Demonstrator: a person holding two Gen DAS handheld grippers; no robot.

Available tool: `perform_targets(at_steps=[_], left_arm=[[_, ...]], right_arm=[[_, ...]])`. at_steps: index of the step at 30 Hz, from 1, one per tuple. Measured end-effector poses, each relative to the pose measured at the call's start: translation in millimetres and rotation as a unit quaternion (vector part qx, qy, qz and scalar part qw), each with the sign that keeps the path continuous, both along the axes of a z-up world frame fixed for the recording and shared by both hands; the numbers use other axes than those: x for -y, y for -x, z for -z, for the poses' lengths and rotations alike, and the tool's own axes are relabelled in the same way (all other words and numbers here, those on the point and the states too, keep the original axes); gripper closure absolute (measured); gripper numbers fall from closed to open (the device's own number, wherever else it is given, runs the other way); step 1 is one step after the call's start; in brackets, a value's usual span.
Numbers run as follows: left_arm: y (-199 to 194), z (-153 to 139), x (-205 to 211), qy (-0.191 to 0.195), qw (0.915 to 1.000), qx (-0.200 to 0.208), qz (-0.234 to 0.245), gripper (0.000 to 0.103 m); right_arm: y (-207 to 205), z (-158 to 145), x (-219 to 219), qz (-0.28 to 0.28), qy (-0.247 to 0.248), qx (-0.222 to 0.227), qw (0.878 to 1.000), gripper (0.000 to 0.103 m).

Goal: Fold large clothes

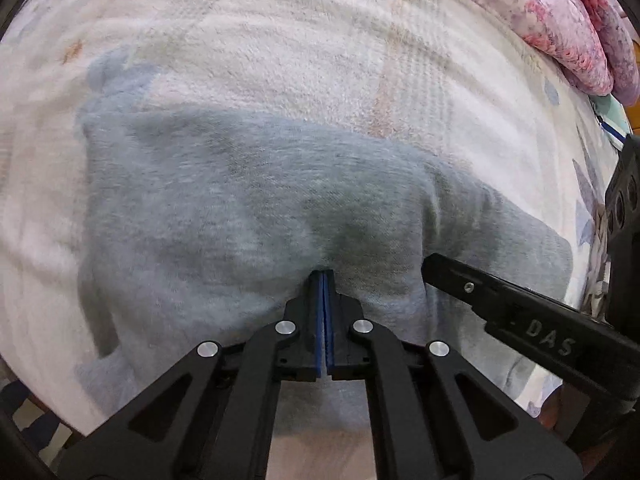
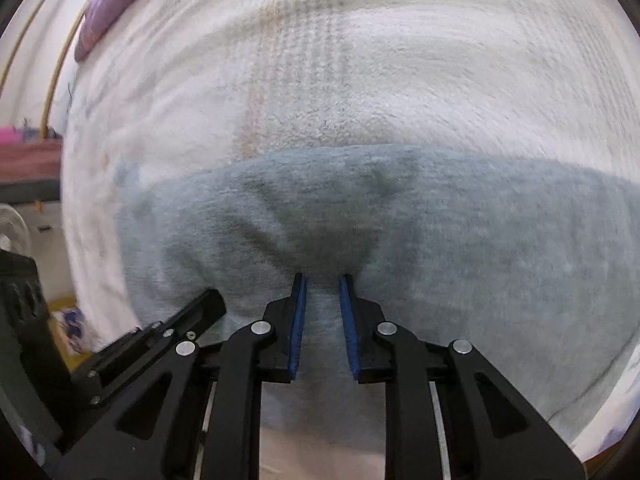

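1. Jaws of the left gripper (image 1: 323,276) are pressed fully together, and the tips sink into the grey-blue garment (image 1: 240,200); a thin pinch of cloth seems to be caught there, though the blur does not let me be sure.
2. Jaws of the right gripper (image 2: 323,280) stand partly apart, with a thick bunch of the same garment between the blue pads (image 2: 298,320). The fabric draws into creases toward the tips, so I judge that they grasp it.
3. Both grippers sit close beside each other on the near edge of the garment; each one shows in the other's wrist view.
4. This garment lies spread on a bed with a pale fleecy blanket (image 1: 280,40). A pink flowered quilt (image 1: 560,28) lies at the far corner, well apart from it.
5. My judgement is that a fold of the near edge is in hand.
6. What could go wrong: the left pinch is very thin, so the soft cloth may slip out when the edge is lifted, and the fold would then come out crooked.
7. The fluffy blanket may also be caught together with the garment and rise with it.
8. With both holds so near each other, the far sides of the garment can sag and bunch.
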State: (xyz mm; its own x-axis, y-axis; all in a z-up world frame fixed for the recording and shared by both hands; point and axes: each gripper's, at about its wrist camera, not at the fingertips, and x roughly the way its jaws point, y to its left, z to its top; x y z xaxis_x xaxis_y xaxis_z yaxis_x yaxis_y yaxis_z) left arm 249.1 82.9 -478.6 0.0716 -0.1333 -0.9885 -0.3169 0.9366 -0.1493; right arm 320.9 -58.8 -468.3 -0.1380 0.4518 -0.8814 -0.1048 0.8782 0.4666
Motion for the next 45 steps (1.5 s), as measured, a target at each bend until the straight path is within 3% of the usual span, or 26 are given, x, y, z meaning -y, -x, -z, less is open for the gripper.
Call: perform_targets(at_steps=[1,2,3,4,6,11,16,22,27,31,35,37,41,43,45], left_arm=[[0.1,-4.2,1.3,0.0,1.0,-0.002,-0.003,0.097],[2.4,-7.2,4.5,0.001,1.0,-0.003,-0.007,0.092],[3.3,-13.2,7.5,0.003,0.9999,0.0,-0.011,0.075],[4.3,-18.2,11.0,0.002,0.9999,0.008,-0.011,0.061],[1.4,-28.7,20.4,-0.01,0.9998,0.017,-0.006,0.055],[9.9,-50.3,28.3,-0.022,0.9993,0.03,-0.001,0.048],[26.9,-73.6,24.6,-0.039,0.9986,0.035,0.005,0.047],[11.3,-73.4,48.7,-0.053,0.9979,0.035,0.012,0.047],[-0.5,-64.5,70.5,-0.059,0.9976,0.028,0.021,0.047],[-7.5,-53.5,81.8,-0.061,0.9975,0.023,0.027,0.047],[-14.0,-44.3,90.6,-0.07,0.9968,0.017,0.034,0.047],[-15.5,-39.9,92.7,-0.071,0.9969,0.013,0.031,0.047],[-14.1,-31.7,95.4,-0.09,0.9956,-0.001,0.029,0.047],[-12.1,-29.3,96.5,-0.091,0.9954,-0.004,0.028,0.047],[-9.0,-27.3,97.5,-0.088,0.9957,-0.006,0.028,0.047]], right_arm=[[-0.1,-4.0,3.3,0.002,-0.01,-0.007,1.0,0.069],[0.5,-9.4,6.0,0.003,-0.019,-0.01,1.0,0.047],[3.1,-17.3,12.1,0.008,-0.036,-0.007,0.999,0.035],[5.1,-24.0,15.0,0.013,-0.04,0.001,0.999,0.031],[9.5,-40.1,29.1,0.015,-0.029,0.029,0.999,0.021],[11.8,-55.6,52.6,0.022,-0.041,0.06,0.997,0.018],[-7.0,-48.1,75.9,0.041,-0.021,0.088,0.995,0.017],[-41.1,-35.1,124.4,0.059,-0.02,0.101,0.993,0.016],[-63.4,-1.6,141.0,0.022,-0.035,0.07,0.997,0.016],[-70.0,21.8,140.4,-0.047,-0.047,0.07,0.995,0.016],[-75.1,36.7,154.1,-0.042,-0.137,0.042,0.989,0.01],[-74.2,46.8,164.6,-0.009,-0.22,-0.001,0.975,0.01],[-64.3,55.1,173.8,0.019,-0.267,-0.003,0.964,0.01],[-55.0,60.6,172.5,0.028,-0.303,-0.033,0.952,0.01],[-42.6,64.7,165.3,0.013,-0.313,-0.047,0.948,0.01]])
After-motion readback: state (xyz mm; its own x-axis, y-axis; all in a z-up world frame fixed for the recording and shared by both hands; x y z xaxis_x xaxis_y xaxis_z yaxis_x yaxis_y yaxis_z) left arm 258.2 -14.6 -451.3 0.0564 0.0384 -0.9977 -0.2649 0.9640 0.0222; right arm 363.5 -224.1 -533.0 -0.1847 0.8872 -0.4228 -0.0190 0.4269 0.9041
